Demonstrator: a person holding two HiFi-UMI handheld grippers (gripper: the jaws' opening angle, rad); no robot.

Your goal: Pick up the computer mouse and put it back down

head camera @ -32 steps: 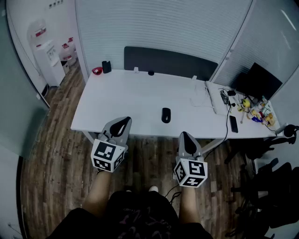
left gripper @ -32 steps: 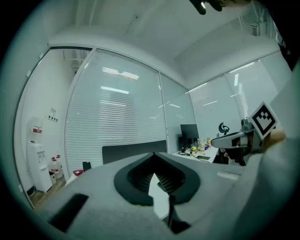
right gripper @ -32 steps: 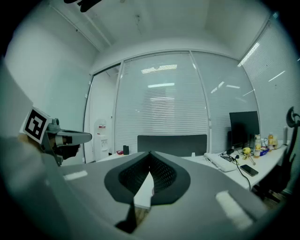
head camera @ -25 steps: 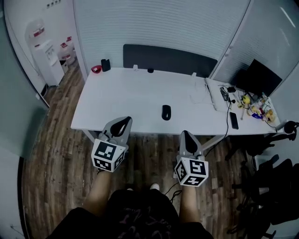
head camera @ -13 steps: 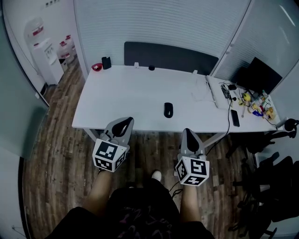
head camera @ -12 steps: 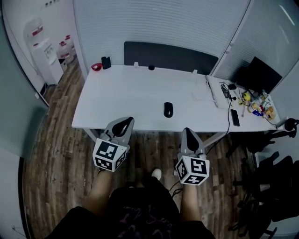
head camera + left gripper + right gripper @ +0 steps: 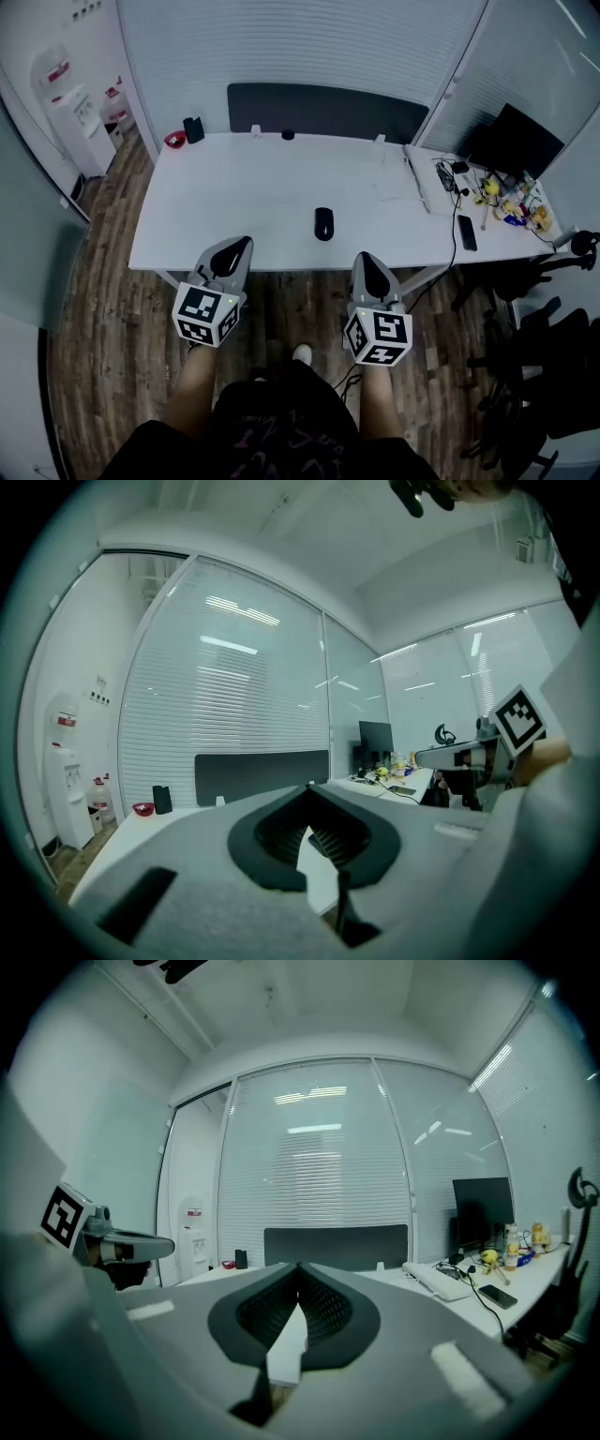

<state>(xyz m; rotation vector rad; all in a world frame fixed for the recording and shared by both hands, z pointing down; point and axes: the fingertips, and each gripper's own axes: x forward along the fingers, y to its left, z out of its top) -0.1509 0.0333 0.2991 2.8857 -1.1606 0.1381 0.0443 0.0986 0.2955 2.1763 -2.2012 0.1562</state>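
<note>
A black computer mouse (image 7: pixel 323 224) lies on the white desk (image 7: pixel 234 197), near the middle of its front half. Both grippers hang in front of the desk's near edge, pointing level at it and well short of the mouse. My left gripper (image 7: pixel 242 243) is left of the mouse, jaws closed together and empty; in its own view the tips (image 7: pixel 309 787) meet. My right gripper (image 7: pixel 363 258) is slightly right of the mouse, also shut with nothing held, its tips (image 7: pixel 300 1266) touching. Neither gripper view shows the mouse.
A dark panel (image 7: pixel 319 108) runs behind the desk. A red bowl (image 7: pixel 174 141) and a dark box (image 7: pixel 192 129) sit at its far left corner, a keyboard (image 7: pixel 417 178), a phone (image 7: pixel 467 232), cables and a monitor (image 7: pixel 516 141) at the right. A water dispenser (image 7: pixel 70 112) stands left, office chairs (image 7: pixel 544 356) right.
Both grippers have edged a little closer to the desk's front edge, and the head view has shifted with them. The mouse lies where it was. Both grippers stay shut.
</note>
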